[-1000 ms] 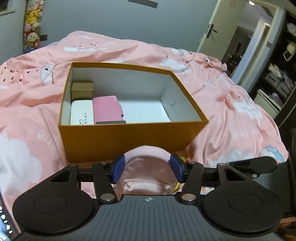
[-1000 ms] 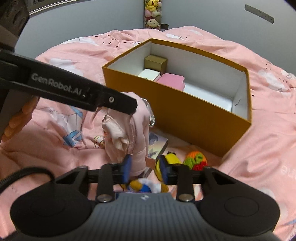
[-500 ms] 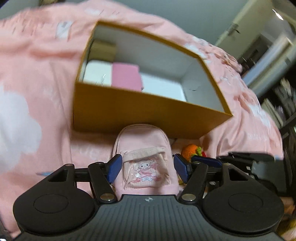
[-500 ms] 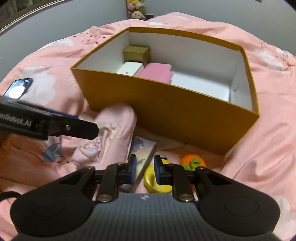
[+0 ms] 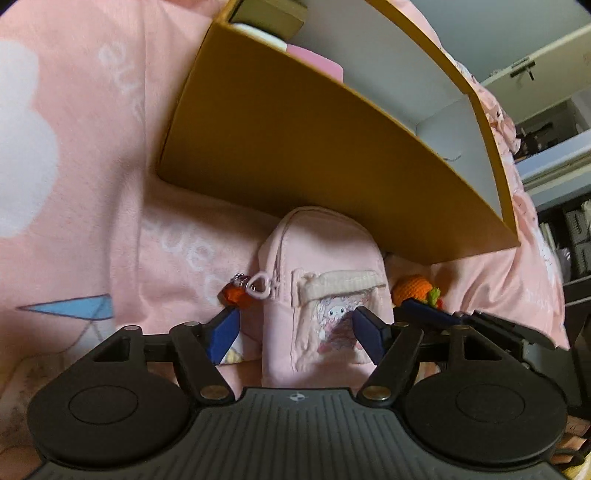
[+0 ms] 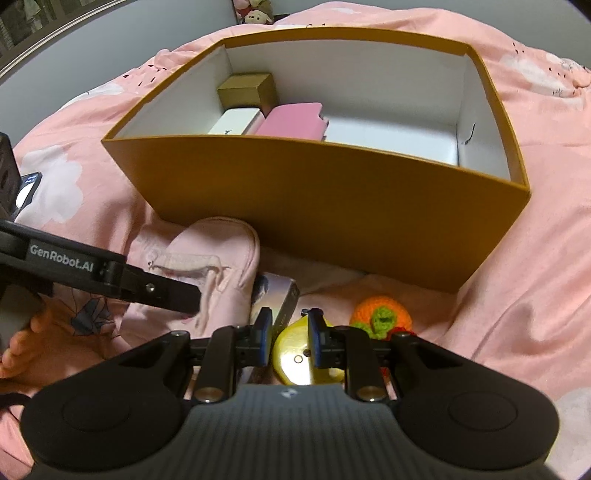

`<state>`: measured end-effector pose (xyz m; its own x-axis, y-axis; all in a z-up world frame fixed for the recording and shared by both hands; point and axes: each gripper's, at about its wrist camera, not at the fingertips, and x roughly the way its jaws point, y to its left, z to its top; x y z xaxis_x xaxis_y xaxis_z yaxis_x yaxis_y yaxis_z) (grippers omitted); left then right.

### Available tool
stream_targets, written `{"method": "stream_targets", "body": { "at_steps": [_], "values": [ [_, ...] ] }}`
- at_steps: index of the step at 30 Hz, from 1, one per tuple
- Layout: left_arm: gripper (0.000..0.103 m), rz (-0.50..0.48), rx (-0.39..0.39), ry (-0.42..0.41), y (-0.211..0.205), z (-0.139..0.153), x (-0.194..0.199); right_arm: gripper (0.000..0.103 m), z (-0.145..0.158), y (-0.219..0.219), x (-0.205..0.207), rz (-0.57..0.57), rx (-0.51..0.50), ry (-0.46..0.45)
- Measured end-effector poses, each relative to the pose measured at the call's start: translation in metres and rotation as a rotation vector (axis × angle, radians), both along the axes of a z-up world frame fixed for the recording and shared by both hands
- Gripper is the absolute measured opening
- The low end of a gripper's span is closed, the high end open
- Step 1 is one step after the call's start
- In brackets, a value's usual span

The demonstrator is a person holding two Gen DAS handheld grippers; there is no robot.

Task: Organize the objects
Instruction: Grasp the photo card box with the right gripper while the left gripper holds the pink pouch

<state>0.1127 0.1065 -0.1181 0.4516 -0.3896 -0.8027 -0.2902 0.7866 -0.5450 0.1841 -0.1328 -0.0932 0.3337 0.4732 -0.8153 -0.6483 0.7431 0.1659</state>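
Pink bedspread (image 6: pixel 546 258) with white clouds covers the bed, grey wall (image 6: pixel 92 44) behind, plush toys (image 6: pixel 255 11) stacked there, white door (image 5: pixel 535 70) off right.

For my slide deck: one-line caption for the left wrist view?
Open left gripper straddles small pink fabric backpack lying beside the mustard cardboard box.

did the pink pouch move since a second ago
Yes. In the right wrist view the pouch was held upright above the bedspread; it now lies flat beside the orange box, with the left gripper, jaws just opened, around it.
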Motion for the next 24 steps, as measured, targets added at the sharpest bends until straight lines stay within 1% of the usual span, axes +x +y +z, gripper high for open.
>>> {"method": "stream_targets", "body": {
  "at_steps": [1, 2, 3, 4, 6, 7, 9, 11, 12, 15, 16, 19, 21, 22, 24],
  "values": [
    [0.074, 0.004, -0.011, -0.003, 0.0, -0.001, 0.0, 0.023, -0.001, 0.0, 0.0, 0.0, 0.001, 0.005],
    [0.068, 0.007, -0.02, -0.005, -0.001, -0.001, 0.002, 0.023, -0.002, 0.0, 0.001, 0.0, 0.001, 0.011],
    [0.058, 0.007, -0.028, -0.009, -0.001, -0.001, 0.002, 0.023, -0.003, -0.001, 0.001, 0.001, 0.001, 0.018],
    [0.057, 0.004, -0.03, -0.013, -0.002, 0.001, 0.002, 0.023, -0.004, -0.001, 0.001, 0.001, 0.002, 0.024],
    [0.046, -0.002, -0.003, -0.03, -0.005, 0.005, 0.0, 0.023, -0.006, -0.001, 0.002, 0.0, 0.004, 0.032],
    [0.043, 0.001, 0.006, -0.037, -0.006, 0.008, -0.001, 0.023, -0.006, -0.001, 0.003, -0.001, 0.006, 0.034],
    [0.033, 0.005, 0.017, -0.053, -0.006, 0.015, -0.005, 0.023, -0.005, -0.001, 0.003, -0.003, 0.011, 0.041],
    [0.028, 0.001, 0.036, -0.08, -0.004, 0.024, -0.011, 0.024, -0.002, -0.002, 0.005, -0.006, 0.025, 0.055],
    [0.027, -0.001, 0.062, -0.092, -0.004, 0.03, -0.014, 0.025, 0.0, -0.002, 0.007, -0.006, 0.037, 0.067],
    [0.026, -0.001, 0.138, -0.105, -0.002, 0.041, -0.021, 0.034, 0.004, -0.001, 0.013, -0.009, 0.059, 0.105],
    [0.026, 0.004, 0.153, -0.098, -0.001, 0.043, -0.023, 0.037, 0.004, 0.001, 0.015, -0.008, 0.064, 0.123],
    [0.026, 0.025, 0.199, -0.068, 0.006, 0.047, -0.029, 0.039, 0.002, 0.009, 0.022, -0.001, 0.071, 0.18],
    [0.026, 0.038, 0.237, -0.049, 0.011, 0.047, -0.033, 0.043, -0.003, 0.015, 0.026, 0.006, 0.062, 0.215],
    [0.026, 0.045, 0.241, -0.043, 0.013, 0.046, -0.034, 0.047, -0.006, 0.018, 0.028, 0.007, 0.052, 0.232],
    [0.026, 0.057, 0.226, -0.023, 0.016, 0.04, -0.034, 0.049, -0.012, 0.023, 0.031, 0.006, 0.041, 0.255]
  ]
}}
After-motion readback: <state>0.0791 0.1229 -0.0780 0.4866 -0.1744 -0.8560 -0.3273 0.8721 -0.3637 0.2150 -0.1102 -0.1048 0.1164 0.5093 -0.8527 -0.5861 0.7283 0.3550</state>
